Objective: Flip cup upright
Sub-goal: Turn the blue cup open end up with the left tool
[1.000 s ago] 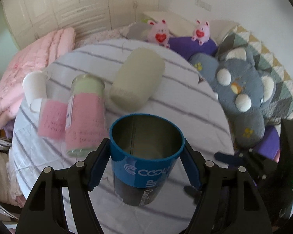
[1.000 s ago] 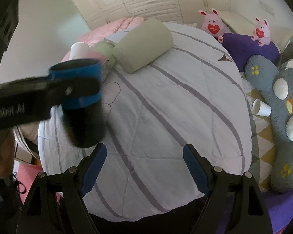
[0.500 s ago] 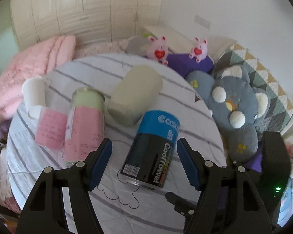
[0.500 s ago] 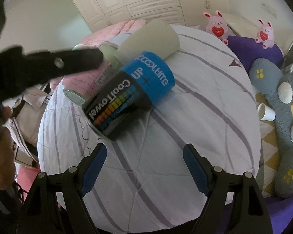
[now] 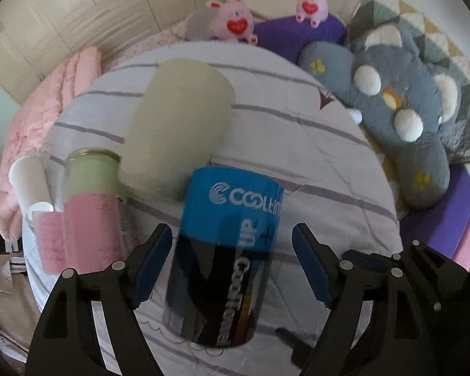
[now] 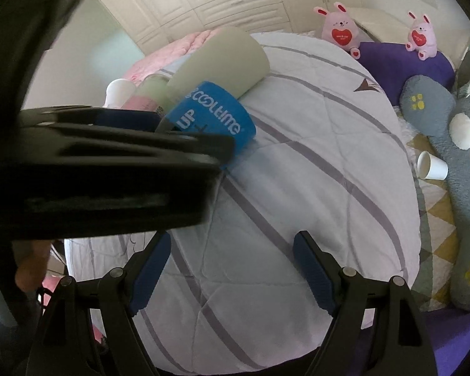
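Observation:
The blue and black "Cooltime" cup lies on its side on the white striped bedspread, blue rim end pointing away from me. My left gripper is open, its fingers either side of the cup with a gap on both sides. In the right wrist view the cup's blue end shows behind the left gripper's dark body. My right gripper is open and empty over the bedspread.
A pale green cylinder lies just behind the cup. A pink-labelled jar and a white cup sit at left. A grey plush and pink bunnies lie at the right and back. A paper cup lies beside the plush.
One second ago my left gripper held the cup with its mouth facing the camera. It let go; the cup now lies on the bed. The gripper has since moved closer around it.

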{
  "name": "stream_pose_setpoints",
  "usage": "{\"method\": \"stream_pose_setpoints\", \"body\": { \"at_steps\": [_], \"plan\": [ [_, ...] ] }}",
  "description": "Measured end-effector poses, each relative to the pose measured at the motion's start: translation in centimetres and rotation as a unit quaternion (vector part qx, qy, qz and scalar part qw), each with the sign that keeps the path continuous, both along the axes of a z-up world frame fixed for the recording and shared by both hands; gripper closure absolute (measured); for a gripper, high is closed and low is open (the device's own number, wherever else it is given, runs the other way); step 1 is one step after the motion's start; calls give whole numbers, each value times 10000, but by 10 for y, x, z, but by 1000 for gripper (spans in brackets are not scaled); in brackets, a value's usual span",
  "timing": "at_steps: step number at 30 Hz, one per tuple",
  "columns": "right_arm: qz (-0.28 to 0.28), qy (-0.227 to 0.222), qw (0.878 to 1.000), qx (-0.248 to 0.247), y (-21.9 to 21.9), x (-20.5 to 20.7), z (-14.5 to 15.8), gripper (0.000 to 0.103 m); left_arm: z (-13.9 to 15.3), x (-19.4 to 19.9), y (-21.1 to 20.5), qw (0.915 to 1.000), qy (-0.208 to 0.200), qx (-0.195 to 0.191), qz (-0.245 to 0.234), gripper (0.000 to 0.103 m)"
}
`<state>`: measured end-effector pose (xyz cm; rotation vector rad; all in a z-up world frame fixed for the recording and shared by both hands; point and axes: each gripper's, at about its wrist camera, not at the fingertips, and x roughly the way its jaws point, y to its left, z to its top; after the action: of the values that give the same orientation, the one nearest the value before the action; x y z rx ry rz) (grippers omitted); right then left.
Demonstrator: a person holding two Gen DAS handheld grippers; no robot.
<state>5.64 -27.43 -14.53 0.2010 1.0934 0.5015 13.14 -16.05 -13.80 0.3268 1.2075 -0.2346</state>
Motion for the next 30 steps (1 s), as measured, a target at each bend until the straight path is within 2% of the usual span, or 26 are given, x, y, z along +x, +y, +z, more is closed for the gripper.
{"method": "stream_pose_setpoints", "body": {
  "at_steps": [5, 8, 14, 19, 30],
  "plan": [
    [62, 17, 10000, 74, -1, 6, -2, 21, -14, 11, -4, 9994, 173, 307, 58, 30],
    [80, 30, 9999, 122, -4, 7, -3, 21, -9, 11, 1, 9998, 125, 50, 125, 30],
    [100, -18, 9999, 90, -2, 6, -1, 21, 19, -6, 22, 9963, -434, -708, 227, 31],
    [67, -79, 9999, 74, 1, 1, 1, 21, 34, -22, 35, 9919, -822, -951, 199, 31],
    [101, -249, 9995, -147, 17, -5, 4, 21, 32, -50, 63, 9867, -921, -1322, 232, 32]
  ]
}}
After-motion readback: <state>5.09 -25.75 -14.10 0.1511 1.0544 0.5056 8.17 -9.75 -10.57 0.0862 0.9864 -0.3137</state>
